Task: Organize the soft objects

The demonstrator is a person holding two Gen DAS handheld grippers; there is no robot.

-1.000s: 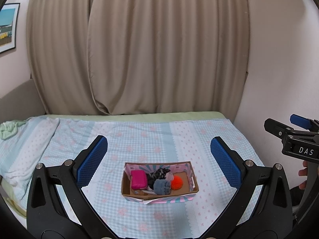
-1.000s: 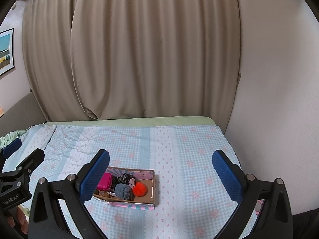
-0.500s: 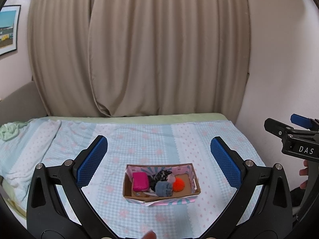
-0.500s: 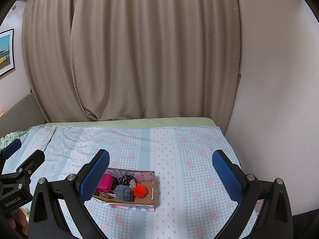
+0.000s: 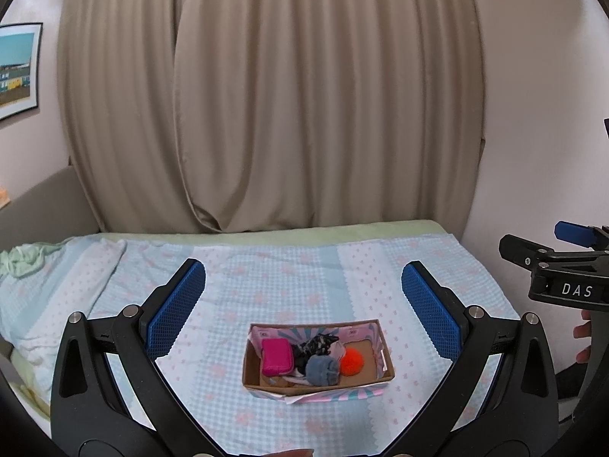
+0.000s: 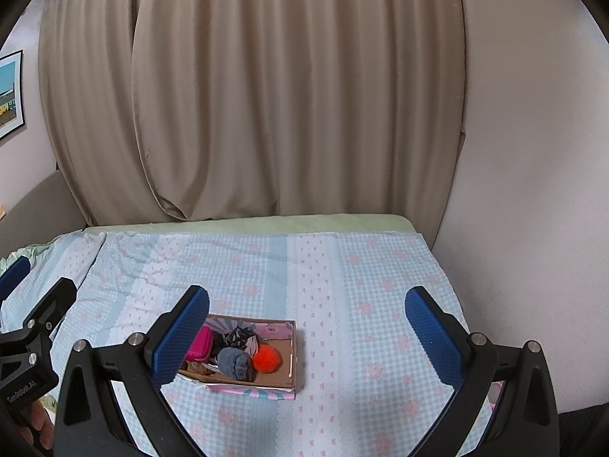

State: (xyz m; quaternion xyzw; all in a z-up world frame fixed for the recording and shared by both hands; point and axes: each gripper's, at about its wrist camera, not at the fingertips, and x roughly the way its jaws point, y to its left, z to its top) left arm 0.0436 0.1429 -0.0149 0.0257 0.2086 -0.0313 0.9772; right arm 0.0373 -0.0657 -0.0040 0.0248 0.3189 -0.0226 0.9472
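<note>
My left gripper (image 5: 303, 308) and right gripper (image 6: 307, 337) hung above the bed (image 5: 289, 282), jaws apart and empty, having drawn back slightly; the box (image 5: 318, 386) held every soft object, suggesting completion.

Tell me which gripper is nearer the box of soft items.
Hard to call; the left gripper frames the box centrally, while the right gripper sits off to its right. Both open, well short.

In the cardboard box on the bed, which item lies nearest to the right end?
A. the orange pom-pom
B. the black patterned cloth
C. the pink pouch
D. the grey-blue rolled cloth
A: in the left wrist view the orange pom-pom lies rightmost in the cardboard box; the pink pouch is at the left.
</note>
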